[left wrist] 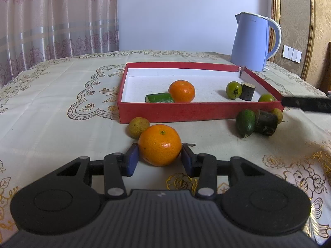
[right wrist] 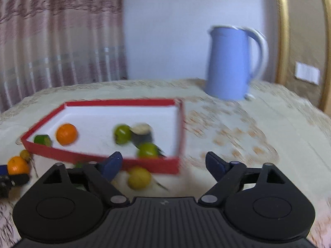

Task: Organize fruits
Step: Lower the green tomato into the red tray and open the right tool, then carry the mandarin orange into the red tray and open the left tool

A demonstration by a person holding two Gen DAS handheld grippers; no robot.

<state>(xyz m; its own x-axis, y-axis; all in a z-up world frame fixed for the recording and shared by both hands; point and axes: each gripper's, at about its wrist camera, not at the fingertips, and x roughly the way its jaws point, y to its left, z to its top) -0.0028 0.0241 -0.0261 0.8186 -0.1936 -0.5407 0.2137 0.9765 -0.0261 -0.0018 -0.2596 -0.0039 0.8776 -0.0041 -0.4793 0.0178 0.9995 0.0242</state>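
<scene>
**Mandarin pinched by the left tool**

The left tool [left wrist: 159,158] clamps a mandarin [left wrist: 159,144] on the worktop [left wrist: 51,107], near the red tray's [left wrist: 178,111] front left corner. The right tool [right wrist: 163,163] hangs released by the tray's front right corner.

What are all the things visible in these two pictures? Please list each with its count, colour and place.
Box: 1, red outside, white inside, middle of table.
Oranges: 2, orange; one in the box, one on the cloth between the left gripper's fingers.
Round green fruits: 2, green; right part of the box.
Green cut piece: 1, in the box beside the orange.
Dark stubs: 2, blackish; one in the box, one in front of it.
Oval green fruit: 1, on the cloth against the outer stub.
Yellowish small fruits: 2; on the cloth.
Kettle: 1, light blue, behind the box.
Tablecloth: 1, cream, patterned.
Left gripper: black, blue pads, around the orange.
Right gripper: black, open, empty.
</scene>
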